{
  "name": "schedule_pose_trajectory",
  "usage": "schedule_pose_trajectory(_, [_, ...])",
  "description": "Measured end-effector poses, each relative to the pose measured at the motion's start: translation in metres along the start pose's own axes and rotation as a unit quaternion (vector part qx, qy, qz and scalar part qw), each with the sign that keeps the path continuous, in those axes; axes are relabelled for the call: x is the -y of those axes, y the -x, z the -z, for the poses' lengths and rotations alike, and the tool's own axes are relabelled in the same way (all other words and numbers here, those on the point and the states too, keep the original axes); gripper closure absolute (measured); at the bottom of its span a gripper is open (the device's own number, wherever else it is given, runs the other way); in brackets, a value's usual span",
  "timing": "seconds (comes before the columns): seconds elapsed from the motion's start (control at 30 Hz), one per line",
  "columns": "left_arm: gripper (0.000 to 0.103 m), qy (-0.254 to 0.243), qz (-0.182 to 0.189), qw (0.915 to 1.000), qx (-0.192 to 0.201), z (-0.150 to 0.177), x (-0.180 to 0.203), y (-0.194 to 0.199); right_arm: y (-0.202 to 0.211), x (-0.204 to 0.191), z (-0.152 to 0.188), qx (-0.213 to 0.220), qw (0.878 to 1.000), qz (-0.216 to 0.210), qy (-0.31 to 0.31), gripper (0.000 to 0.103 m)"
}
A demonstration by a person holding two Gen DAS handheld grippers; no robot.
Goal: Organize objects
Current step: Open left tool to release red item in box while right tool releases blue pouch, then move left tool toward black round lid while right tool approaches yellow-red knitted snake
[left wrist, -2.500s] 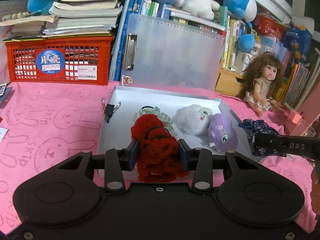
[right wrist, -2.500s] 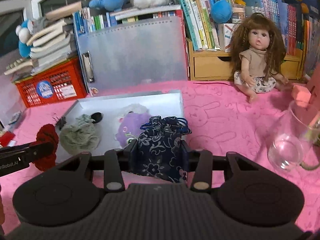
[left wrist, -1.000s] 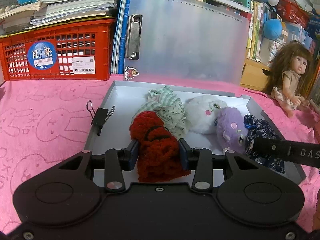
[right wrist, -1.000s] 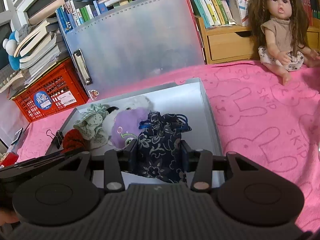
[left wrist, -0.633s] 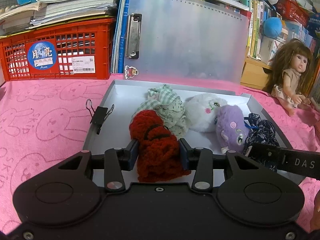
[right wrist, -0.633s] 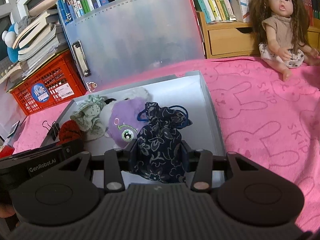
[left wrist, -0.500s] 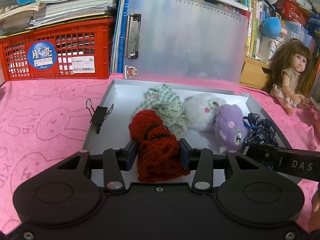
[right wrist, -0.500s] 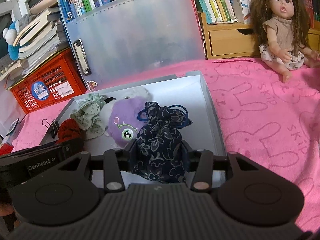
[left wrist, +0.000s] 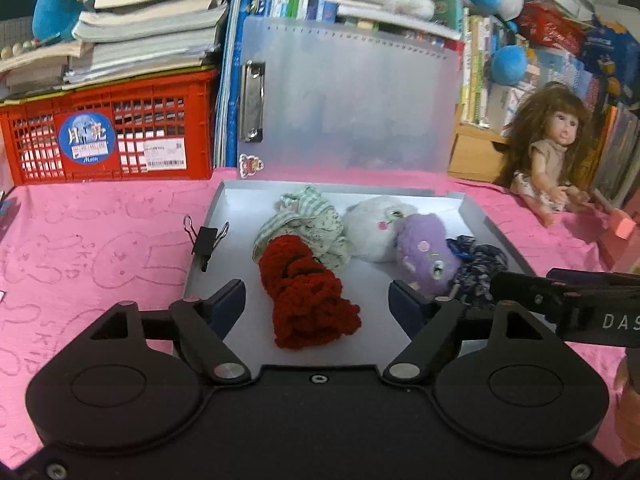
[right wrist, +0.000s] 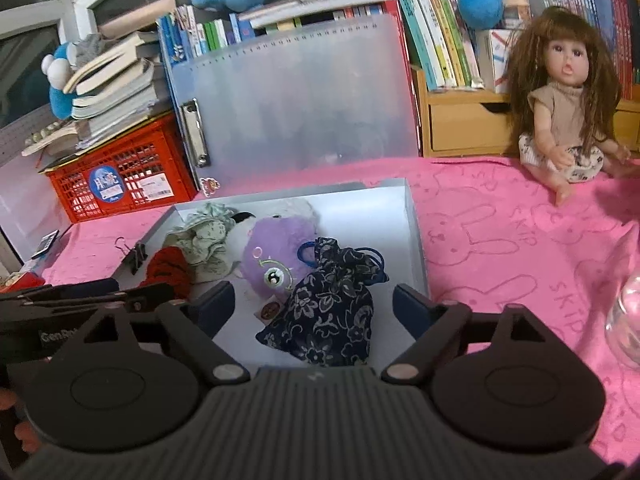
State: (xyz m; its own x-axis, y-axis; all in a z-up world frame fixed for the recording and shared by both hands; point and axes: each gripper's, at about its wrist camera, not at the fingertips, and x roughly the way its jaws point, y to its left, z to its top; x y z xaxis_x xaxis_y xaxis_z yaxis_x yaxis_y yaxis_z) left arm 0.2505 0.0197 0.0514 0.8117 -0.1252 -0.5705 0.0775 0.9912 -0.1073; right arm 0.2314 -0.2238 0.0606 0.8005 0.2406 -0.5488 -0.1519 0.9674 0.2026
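A grey open box [left wrist: 236, 208] [right wrist: 412, 216] lies on the pink cloth. In it lie a red knitted piece [left wrist: 308, 288] [right wrist: 170, 268], a green checked cloth [left wrist: 308, 220] [right wrist: 204, 240], a white plush [left wrist: 376, 224], a purple plush [left wrist: 424, 252] [right wrist: 272, 252] and a dark blue floral pouch [left wrist: 480, 268] [right wrist: 332, 308]. My left gripper [left wrist: 316, 300] is open, its jaws wide either side of the red piece. My right gripper [right wrist: 316, 304] is open around the pouch, which rests on the box floor.
The box's clear lid [left wrist: 348, 96] stands upright behind it. A black binder clip [left wrist: 206, 238] sits on the box's left rim. A red crate [left wrist: 108, 136] with books stands back left. A doll [right wrist: 564, 92] sits at the right. A glass [right wrist: 628, 312] stands far right.
Both grippers have opened and let go: the red knitted piece and the floral pouch now lie free in the box. Before, both were carried over the box.
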Motion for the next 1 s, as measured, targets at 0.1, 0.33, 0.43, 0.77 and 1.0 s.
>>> schedule_pose_trajectory(0.1, [0.022, -0.006, 0.011, 0.9999, 0.007, 0.004, 0.002, 0.016, 0.012, 0.000, 0.004, 0.007, 1.000, -0.006, 0.005, 0.006])
schedule_pose_trajectory(0.33, [0.020, -0.017, 0.030, 0.9992, 0.019, 0.018, 0.004, 0.050, 0.041, -0.004, 0.015, 0.023, 0.999, -0.018, 0.020, 0.001])
schedule_pose_trajectory(0.43, [0.020, -0.016, 0.037, 0.9988, 0.026, 0.026, 0.002, 0.065, 0.053, -0.006, 0.020, 0.032, 0.999, -0.026, 0.025, 0.000])
schedule_pose_trajectory(0.77, [0.019, -0.033, 0.046, 0.9971, 0.051, 0.062, -0.001, 0.114, 0.080, -0.017, 0.048, 0.046, 0.997, -0.036, 0.045, 0.000])
schedule_pose_trajectory(1.0, [0.018, -0.034, 0.048, 0.9969, 0.053, 0.097, -0.003, 0.142, 0.089, -0.023, 0.072, 0.042, 0.996, -0.034, 0.069, 0.000])
